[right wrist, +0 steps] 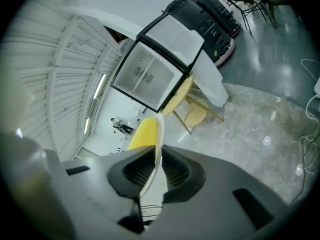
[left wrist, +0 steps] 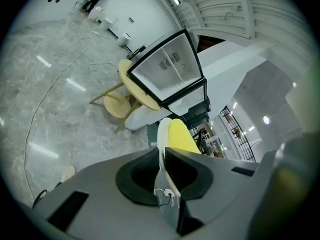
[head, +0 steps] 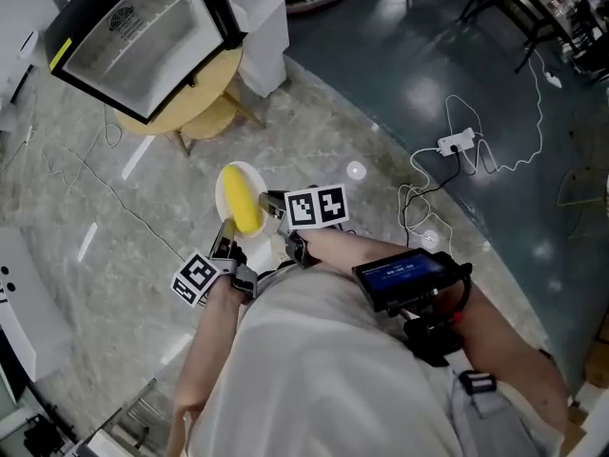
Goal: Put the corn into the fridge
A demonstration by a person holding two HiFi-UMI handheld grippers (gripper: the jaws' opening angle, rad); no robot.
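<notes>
Currently carries a white plate between both grippers, near the middle of the head view. Pinches the plate's lower left rim with the left gripper, jaws closed tight on the thin edge as seen in the left gripper view. Pinches the opposite right rim with the right gripper, jaws likewise clamped on the edge in the right gripper view. Keeps the yellow corn lying lengthwise on the plate, between the two grippers, touching neither jaw. Places the fridge at upper left of the head view, black-framed with a glass front, sitting on a round yellow table, well apart from the corn. Shows a stool just under the table edge, a white power strip with cables on the floor at right, and a screen device strapped on the right forearm.
</notes>
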